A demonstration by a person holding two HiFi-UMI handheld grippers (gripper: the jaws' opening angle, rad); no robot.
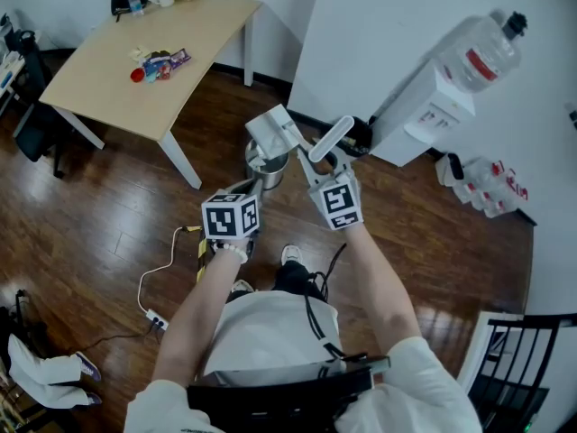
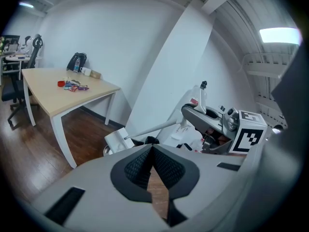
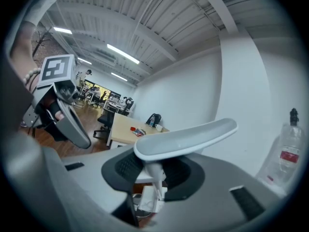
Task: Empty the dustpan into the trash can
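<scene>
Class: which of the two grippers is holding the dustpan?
The right gripper: its jaws clamp the dustpan by its handle, while the left gripper has its jaws shut together on nothing.

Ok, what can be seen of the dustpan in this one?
The dustpan is light grey-white, plastic by the look: a boxy pan on a long thin stem ending in a curved handle. The right gripper is shut on the stem just below the handle. The pan hangs tilted above the open metal trash can; whether they touch I cannot tell. Its contents are not visible.
</scene>
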